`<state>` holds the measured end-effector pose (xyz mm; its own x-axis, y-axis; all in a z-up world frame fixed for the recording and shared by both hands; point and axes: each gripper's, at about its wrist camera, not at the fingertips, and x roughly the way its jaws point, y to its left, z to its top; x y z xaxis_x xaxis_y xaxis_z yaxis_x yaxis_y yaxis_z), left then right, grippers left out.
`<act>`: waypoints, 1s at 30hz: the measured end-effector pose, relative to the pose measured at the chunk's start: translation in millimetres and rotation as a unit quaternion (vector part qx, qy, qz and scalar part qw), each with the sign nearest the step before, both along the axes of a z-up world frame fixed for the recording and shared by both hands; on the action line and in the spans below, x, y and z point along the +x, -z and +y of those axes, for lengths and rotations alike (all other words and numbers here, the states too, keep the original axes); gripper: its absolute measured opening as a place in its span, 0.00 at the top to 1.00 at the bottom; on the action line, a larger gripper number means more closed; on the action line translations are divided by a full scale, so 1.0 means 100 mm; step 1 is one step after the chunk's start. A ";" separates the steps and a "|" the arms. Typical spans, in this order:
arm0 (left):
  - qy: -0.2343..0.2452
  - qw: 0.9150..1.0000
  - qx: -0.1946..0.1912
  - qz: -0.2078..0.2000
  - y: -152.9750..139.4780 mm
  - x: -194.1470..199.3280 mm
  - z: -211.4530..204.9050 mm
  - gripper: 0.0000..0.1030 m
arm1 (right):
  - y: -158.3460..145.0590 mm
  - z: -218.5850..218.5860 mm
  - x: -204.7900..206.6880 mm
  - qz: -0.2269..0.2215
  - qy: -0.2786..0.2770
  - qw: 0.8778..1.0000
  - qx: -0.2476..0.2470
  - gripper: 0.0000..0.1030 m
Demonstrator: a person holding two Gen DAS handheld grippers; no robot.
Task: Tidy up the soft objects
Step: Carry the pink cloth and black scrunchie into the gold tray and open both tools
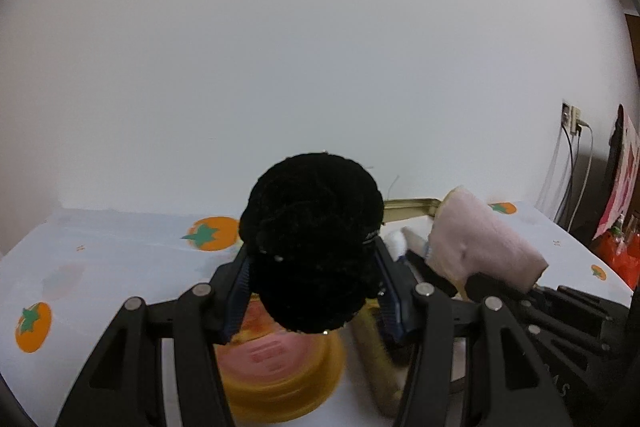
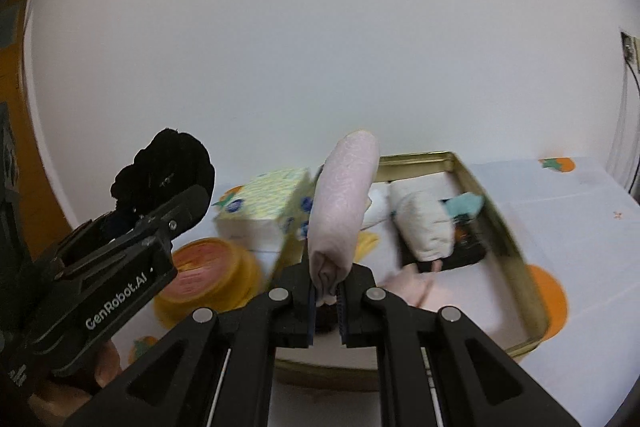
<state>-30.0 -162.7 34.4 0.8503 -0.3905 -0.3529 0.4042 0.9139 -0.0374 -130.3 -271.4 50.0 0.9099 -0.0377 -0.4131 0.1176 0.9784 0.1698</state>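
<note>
My left gripper [image 1: 314, 291] is shut on a fluffy black bundle [image 1: 314, 239] that bulges up between its blue pads and hides most of the table behind it. From the right wrist view the same black bundle [image 2: 168, 167] rides above the left gripper [image 2: 132, 215] at the left. My right gripper [image 2: 325, 297] is shut on the lower end of a rolled pink cloth [image 2: 344, 203], which stands up over the gold tray [image 2: 500, 211]. In the left wrist view the pink cloth [image 1: 480, 239] shows at the right. A white roll [image 2: 424, 227], a teal piece and dark items lie in the tray.
A yellow tub with a pink lid [image 1: 280, 359] [image 2: 204, 267] sits on the tomato-print tablecloth [image 1: 120, 259] below the left gripper. A tissue pack [image 2: 264, 211] stands behind it. Wall socket and cables [image 1: 572, 131] are at the far right. A hand [image 2: 80, 379] holds the left gripper.
</note>
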 end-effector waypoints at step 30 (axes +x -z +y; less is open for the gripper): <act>0.013 0.997 0.044 0.069 -0.02 0.57 -1.16 0.47 | -0.29 -0.56 0.38 0.045 0.066 0.993 -0.087 0.91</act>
<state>27.2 -278.4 36.0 0.7808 -0.3747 -0.4999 0.4250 0.9051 -0.0145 -92.0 -327.6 78.7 0.8523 -0.2322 -0.4686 0.2540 0.9670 -0.0171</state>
